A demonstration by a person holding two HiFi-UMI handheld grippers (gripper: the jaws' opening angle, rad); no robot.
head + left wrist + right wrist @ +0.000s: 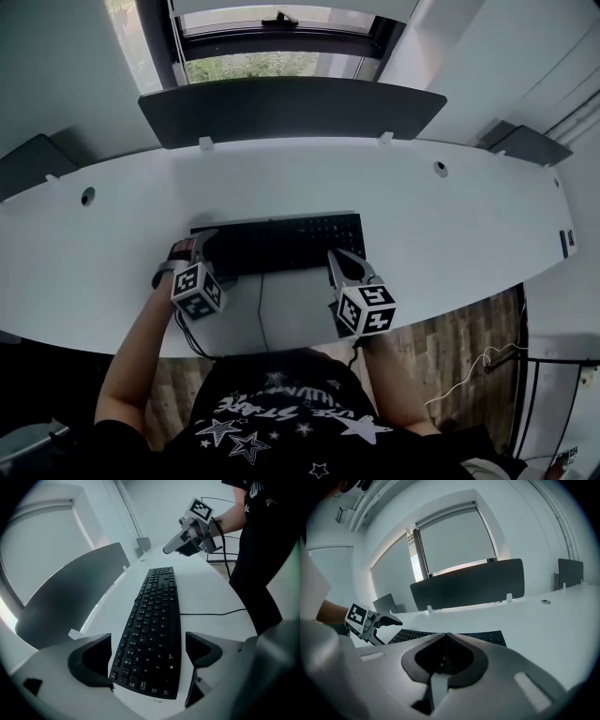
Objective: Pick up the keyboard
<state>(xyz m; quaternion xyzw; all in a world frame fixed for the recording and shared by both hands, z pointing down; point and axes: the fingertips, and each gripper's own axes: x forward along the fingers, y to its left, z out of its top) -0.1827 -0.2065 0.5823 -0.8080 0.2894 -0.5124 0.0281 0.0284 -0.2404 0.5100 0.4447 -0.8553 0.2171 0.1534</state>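
Observation:
A black keyboard point(281, 242) lies flat on the white desk point(450, 244), near its front edge. My left gripper point(200, 246) is at the keyboard's left end, pointing steeply down and open. In the left gripper view the keyboard point(152, 620) runs away between the spread jaws of the left gripper point(149, 644), and the pads stand clear of its long edges. My right gripper point(335, 257) hovers by the keyboard's right front corner, shut with nothing in it. In the right gripper view its closed tips point(445, 637) hide part of the keyboard point(490, 637).
A thin black cable point(261, 309) runs from the keyboard over the desk's front edge toward the person. A dark divider panel point(291, 108) stands along the desk's back, with a window behind it. Two round grommets point(87, 196) point(440, 169) sit in the desktop.

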